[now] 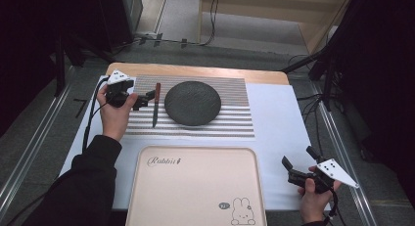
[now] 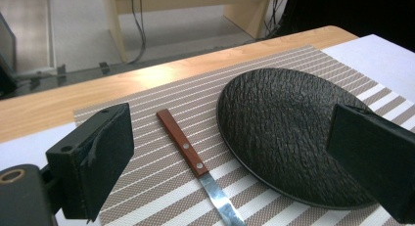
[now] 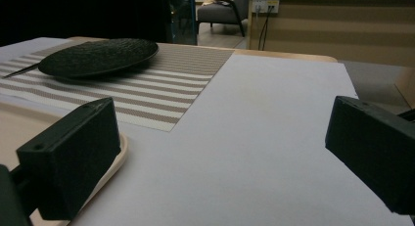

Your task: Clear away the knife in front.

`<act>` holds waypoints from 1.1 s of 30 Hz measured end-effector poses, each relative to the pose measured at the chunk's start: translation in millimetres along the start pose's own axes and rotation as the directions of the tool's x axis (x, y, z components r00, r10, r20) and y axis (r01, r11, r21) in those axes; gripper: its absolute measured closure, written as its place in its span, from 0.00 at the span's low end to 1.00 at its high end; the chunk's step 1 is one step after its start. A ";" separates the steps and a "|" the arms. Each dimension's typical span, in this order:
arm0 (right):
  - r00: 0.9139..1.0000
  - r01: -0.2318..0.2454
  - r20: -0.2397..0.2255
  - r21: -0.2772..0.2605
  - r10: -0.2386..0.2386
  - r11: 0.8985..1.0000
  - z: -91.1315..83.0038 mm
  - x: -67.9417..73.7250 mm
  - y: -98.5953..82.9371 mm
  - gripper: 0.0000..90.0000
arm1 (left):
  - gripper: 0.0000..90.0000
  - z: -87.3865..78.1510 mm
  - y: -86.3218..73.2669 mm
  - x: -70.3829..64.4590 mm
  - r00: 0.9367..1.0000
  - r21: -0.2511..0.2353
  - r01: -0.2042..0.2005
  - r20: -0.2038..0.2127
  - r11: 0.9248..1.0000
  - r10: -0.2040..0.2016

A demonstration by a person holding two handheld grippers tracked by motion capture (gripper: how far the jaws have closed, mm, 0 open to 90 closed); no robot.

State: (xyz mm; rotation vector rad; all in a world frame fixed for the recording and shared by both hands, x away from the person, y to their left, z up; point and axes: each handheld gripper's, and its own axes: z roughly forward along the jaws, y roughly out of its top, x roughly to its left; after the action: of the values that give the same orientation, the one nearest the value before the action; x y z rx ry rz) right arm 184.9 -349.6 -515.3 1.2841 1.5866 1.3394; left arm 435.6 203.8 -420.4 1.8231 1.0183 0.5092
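Observation:
A dark textured round plate lies on a striped placemat. Just left of the plate lies a knife with a reddish-brown riveted handle and its blade toward the person. My left gripper is open, held just left of the knife with its jaws pointing at knife and plate, nothing between them. My right gripper is open and empty, low over the white sheet at the near right.
A beige tray printed with a rabbit sits at the table's near edge, left of the right gripper. The wooden table edge runs behind the placemat. Cables and dark stands surround the table on the floor.

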 end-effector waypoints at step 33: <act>1.000 -0.010 0.002 -0.002 0.010 1.000 0.4 -2.6 -0.5 0.00 | 0.24 83.8 5.7 12.9 0.992 0.263 0.087 -0.115 0.961 -0.059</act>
State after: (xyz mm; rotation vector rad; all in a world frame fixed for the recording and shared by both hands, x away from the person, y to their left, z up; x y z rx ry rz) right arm 185.9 -351.9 -516.1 1.2928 1.5790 1.3456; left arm 504.6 168.3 -455.0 2.0034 1.2737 0.4436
